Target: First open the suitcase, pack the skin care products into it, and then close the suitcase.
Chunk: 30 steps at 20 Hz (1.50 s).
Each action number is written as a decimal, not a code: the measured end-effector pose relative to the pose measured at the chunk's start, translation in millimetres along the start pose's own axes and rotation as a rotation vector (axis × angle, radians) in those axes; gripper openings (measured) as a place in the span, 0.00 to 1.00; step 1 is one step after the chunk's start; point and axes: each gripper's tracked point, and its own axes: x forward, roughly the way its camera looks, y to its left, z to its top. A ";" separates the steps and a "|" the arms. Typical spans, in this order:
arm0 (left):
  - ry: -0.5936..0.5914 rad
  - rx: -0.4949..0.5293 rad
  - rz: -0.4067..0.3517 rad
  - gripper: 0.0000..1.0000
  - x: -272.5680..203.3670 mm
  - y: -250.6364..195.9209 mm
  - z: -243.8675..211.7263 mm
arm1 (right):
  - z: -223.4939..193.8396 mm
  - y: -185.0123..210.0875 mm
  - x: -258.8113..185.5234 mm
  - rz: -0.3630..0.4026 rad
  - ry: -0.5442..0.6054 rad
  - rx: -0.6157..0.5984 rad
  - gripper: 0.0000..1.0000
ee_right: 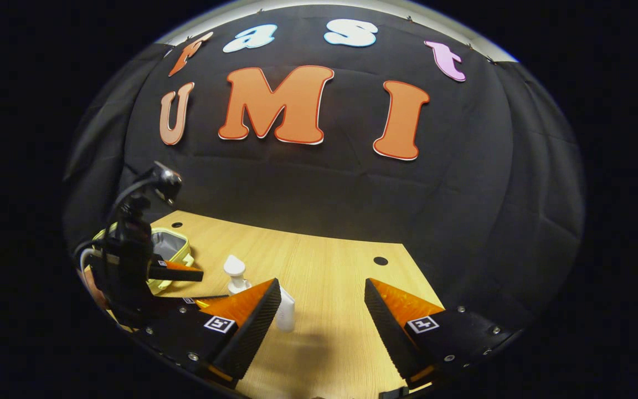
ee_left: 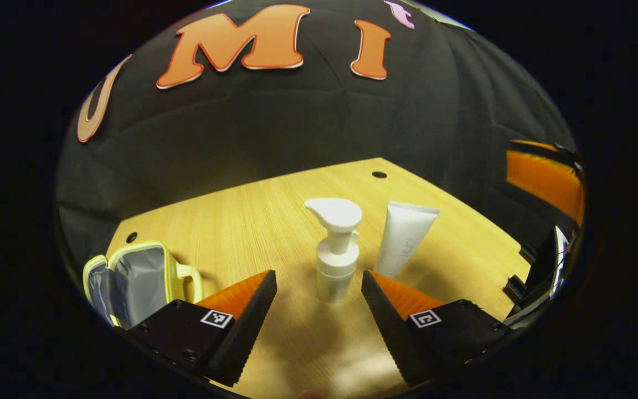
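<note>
Fingers (ee_left: 258, 310) spread, pump bottle (ee_left: 336, 252) between

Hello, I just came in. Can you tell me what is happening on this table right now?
A person is packing skin care products into a small yellow suitcase, which already lies open on the wooden table. The left claw is open and lined up around a white pump bottle, not yet gripping it. A white tube stands beside the bottle. The right claw is open too and holds nothing. Both products are outside the case.

Light wood table (ee_left: 274, 205), black cloth wall (ee_right: 324, 188) behind.
</note>
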 end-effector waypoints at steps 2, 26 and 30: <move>0.040 -0.002 -0.008 1.00 19.2 -3.6 -11.5 | -4.7 -3.3 -2.0 -0.010 0.015 -0.001 0.97; -0.001 -0.069 0.036 0.63 9.2 43.7 16.7 | -60.1 27.6 24.5 0.090 0.186 -0.050 0.98; -0.040 -0.097 0.121 0.63 -33.9 83.7 33.3 | -88.3 36.4 37.7 0.136 0.245 -0.051 0.97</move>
